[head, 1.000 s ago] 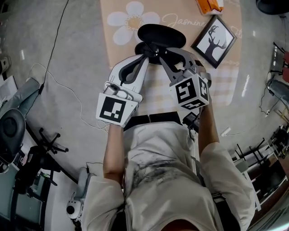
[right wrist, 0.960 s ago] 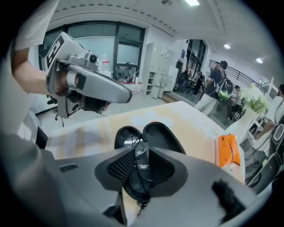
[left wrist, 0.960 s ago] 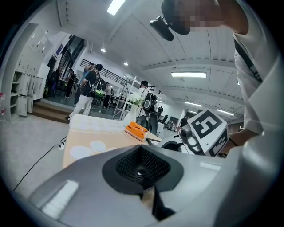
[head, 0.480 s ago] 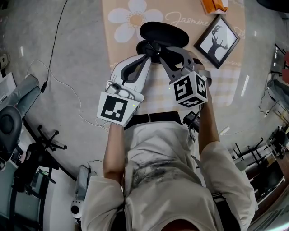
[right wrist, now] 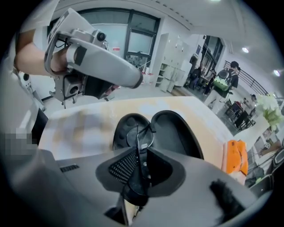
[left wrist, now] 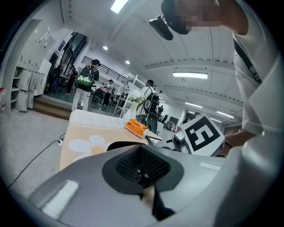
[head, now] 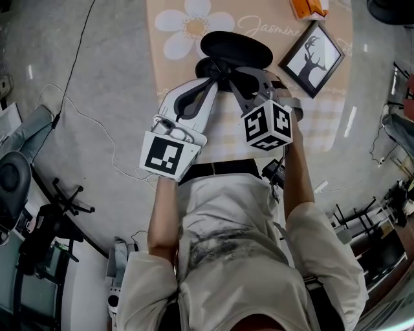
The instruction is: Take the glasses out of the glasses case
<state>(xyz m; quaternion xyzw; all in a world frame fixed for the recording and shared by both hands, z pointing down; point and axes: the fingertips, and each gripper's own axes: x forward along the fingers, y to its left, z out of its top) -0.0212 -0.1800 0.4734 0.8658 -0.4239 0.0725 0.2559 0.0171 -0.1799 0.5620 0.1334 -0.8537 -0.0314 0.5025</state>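
The black glasses case [head: 236, 48] lies open on the peach mat [head: 174, 61], both halves facing up [right wrist: 177, 133]. My right gripper [head: 234, 79] is shut on thin wire-framed glasses [right wrist: 141, 135], which stand on edge between its jaws [right wrist: 140, 173] just above the case's nearer half [right wrist: 122, 128]. My left gripper [head: 210, 76] sits close beside it on the left, tips at the case's near edge, jaws together [left wrist: 144, 177] with nothing clearly held. Past those jaws, the left gripper view shows the case [left wrist: 126, 144] and the right gripper's marker cube [left wrist: 202, 135].
A framed deer silhouette picture [head: 309, 57] lies right of the case. An orange object [head: 305, 8] sits at the mat's far edge. A thin cable [head: 84, 123] runs over the grey floor on the left, where chair bases [head: 61, 200] stand. Several people stand far off [left wrist: 86, 84].
The right gripper has shifted slightly up and toward the case, its marker cube turning a little. The left gripper has barely moved.
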